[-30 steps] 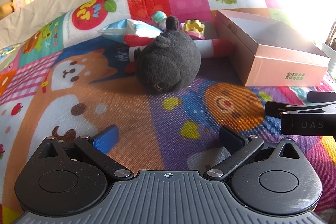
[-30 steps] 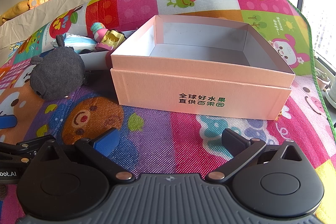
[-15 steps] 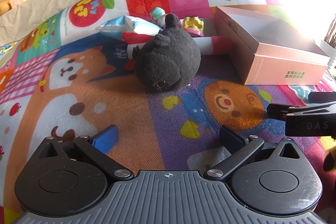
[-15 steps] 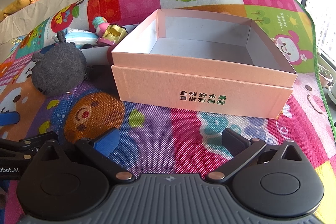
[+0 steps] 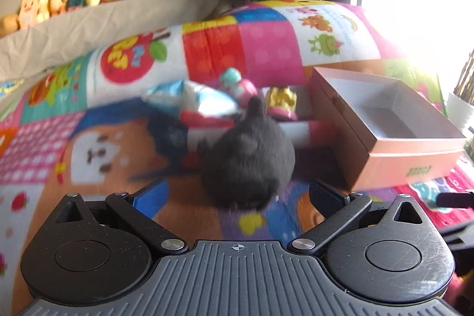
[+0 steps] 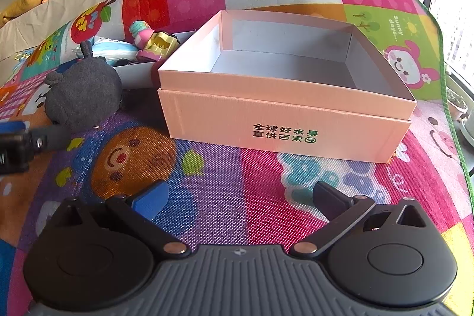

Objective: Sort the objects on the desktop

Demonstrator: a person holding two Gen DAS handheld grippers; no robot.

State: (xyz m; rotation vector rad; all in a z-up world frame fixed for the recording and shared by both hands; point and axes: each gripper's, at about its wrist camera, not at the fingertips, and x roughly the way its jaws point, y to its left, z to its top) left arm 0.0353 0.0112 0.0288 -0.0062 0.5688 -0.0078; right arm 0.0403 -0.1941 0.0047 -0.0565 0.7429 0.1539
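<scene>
Grey plush toy (image 5: 247, 156): soft, light; I would pinch its round body with my spread left claw (image 5: 237, 193); right claw (image 6: 238, 197) spread, empty.

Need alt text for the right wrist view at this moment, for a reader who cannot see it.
An empty pink box with green print sits on a colourful play mat, straight ahead of the open right gripper. To its left lie a dark grey plush and a small pile of toys, with the left gripper at the left edge near the plush.
</scene>
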